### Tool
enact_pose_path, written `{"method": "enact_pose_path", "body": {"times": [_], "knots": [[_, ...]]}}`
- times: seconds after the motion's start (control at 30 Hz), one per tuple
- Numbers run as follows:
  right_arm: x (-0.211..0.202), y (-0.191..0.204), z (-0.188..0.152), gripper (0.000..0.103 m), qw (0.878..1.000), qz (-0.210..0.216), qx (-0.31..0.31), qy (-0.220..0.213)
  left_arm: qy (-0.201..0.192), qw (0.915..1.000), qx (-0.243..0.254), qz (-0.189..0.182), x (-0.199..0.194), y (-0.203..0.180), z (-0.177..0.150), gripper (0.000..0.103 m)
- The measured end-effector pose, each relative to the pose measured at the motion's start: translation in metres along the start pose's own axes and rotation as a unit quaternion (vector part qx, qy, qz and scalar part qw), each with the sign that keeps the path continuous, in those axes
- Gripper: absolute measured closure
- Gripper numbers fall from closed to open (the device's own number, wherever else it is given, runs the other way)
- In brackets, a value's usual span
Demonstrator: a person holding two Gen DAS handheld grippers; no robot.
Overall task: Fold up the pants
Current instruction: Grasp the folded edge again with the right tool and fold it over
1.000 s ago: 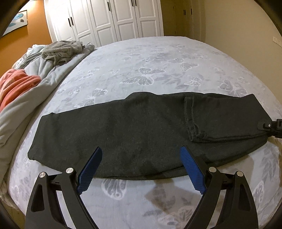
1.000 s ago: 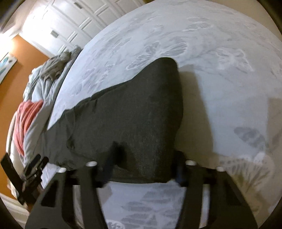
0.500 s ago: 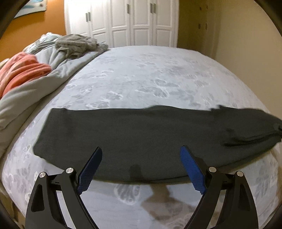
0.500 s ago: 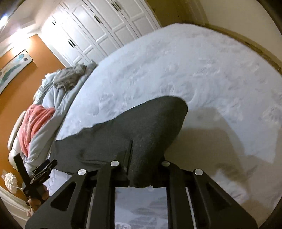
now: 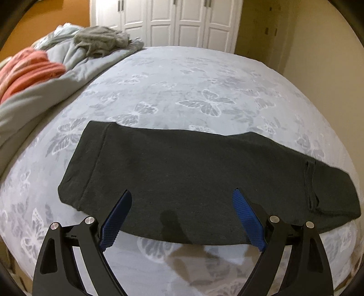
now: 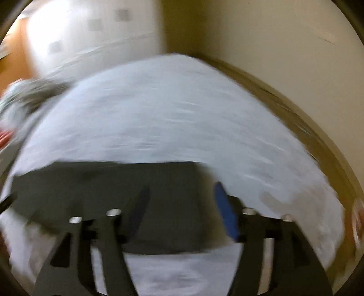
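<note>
Now my right claw (image 6: 182,205) is opening with nothing between its jaws, having just dropped the pants (image 5: 193,182), folded flat on the bed (image 5: 204,79) below my empty, wide-spread left claw (image 5: 182,214).

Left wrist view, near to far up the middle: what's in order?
Left gripper, open → dark grey folded pants → pale butterfly-print bed sheet → white panelled wardrobe doors.

Bed (image 5: 204,75) with butterfly-print sheet, white wardrobe (image 5: 182,20) behind, orange wall (image 5: 45,25) left, beige wall (image 5: 318,45) right, rumpled grey duvet (image 5: 34,100).
</note>
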State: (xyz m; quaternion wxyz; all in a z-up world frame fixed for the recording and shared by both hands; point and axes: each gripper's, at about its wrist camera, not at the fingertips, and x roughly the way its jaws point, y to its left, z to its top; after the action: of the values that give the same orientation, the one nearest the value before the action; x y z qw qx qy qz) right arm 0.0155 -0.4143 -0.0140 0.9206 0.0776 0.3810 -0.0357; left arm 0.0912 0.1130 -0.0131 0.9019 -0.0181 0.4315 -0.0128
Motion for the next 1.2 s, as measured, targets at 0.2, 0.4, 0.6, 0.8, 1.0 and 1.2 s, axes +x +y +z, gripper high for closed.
{"method": "enact_pose_path", "body": {"times": [0.2,0.4,0.6,0.8,1.0,1.2], "knots": [[0.054,0.139,-0.029,0.033,0.982,0.072,-0.156,0.081,0.011,0.9993,0.036,0.008,0.007,-0.016,-0.008,0.015],[0.101,0.176,-0.044,0.090,0.972,0.057,-0.205,0.102,0.008,0.9977,0.066,0.013,0.006,-0.024,-0.012,0.015],[0.025,0.162,0.013,0.090,0.984,0.113,-0.137,-0.011,0.009,0.9982,0.060,0.001,0.005,-0.020,-0.009,0.015],[0.108,0.201,-0.034,0.083,0.969,0.098,-0.181,0.137,0.030,0.9980,0.055,0.007,0.012,-0.021,-0.011,0.015],[0.072,0.202,-0.020,0.034,0.977,0.105,-0.174,0.065,0.017,0.9969,0.075,0.020,0.009,-0.025,-0.013,0.015],[0.108,0.209,-0.044,0.032,0.967,0.086,-0.196,0.135,0.028,0.9982,0.053,0.004,0.013,-0.015,-0.010,0.015]]}}
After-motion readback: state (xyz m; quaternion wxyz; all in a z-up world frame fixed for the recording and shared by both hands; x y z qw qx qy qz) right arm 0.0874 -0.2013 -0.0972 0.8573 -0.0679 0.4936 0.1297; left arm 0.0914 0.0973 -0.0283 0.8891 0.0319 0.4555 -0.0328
